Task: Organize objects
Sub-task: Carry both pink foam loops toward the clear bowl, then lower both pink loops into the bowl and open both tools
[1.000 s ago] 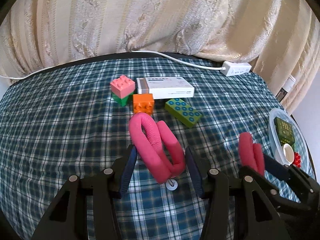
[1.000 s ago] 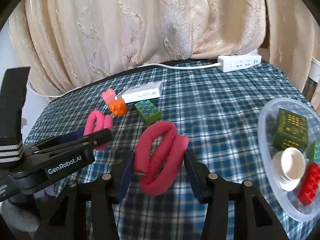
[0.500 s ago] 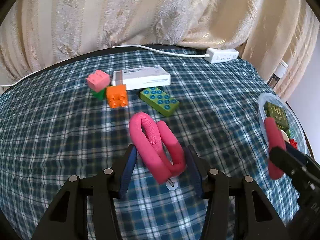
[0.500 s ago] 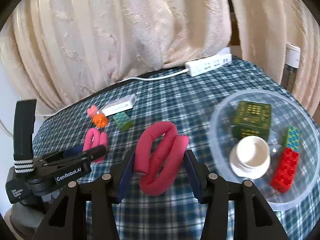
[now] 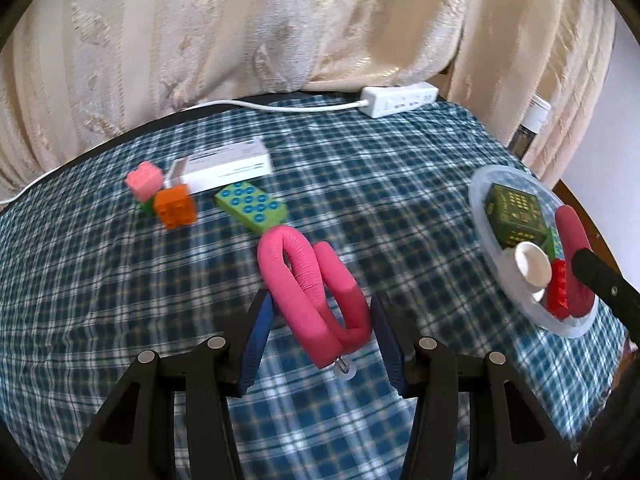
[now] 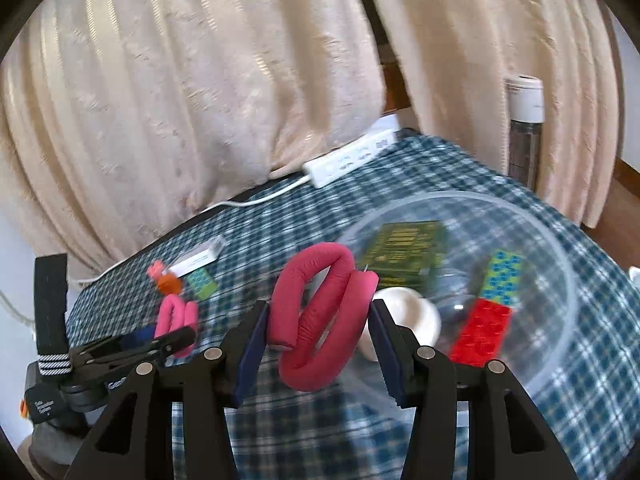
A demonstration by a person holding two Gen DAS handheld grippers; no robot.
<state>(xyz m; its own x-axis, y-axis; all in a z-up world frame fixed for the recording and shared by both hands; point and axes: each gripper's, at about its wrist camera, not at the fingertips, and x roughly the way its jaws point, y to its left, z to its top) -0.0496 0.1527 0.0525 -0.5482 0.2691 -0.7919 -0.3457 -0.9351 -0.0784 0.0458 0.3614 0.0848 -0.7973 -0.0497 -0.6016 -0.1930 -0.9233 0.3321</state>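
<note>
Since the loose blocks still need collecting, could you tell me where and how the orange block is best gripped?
Grip the orange block across its two flat side walls, coming down from above. Its studs face up and it sits flat on the plaid cloth. A pink block crowds its far corner and the green studded plate lies to one side, so close along the freer axis.

left gripper (image 5: 320, 332) | black plastic arms; silver screws; dark blue pads (image 5: 256, 338) || right gripper (image 6: 316, 344) | same build; left one wears a striped strap
</note>
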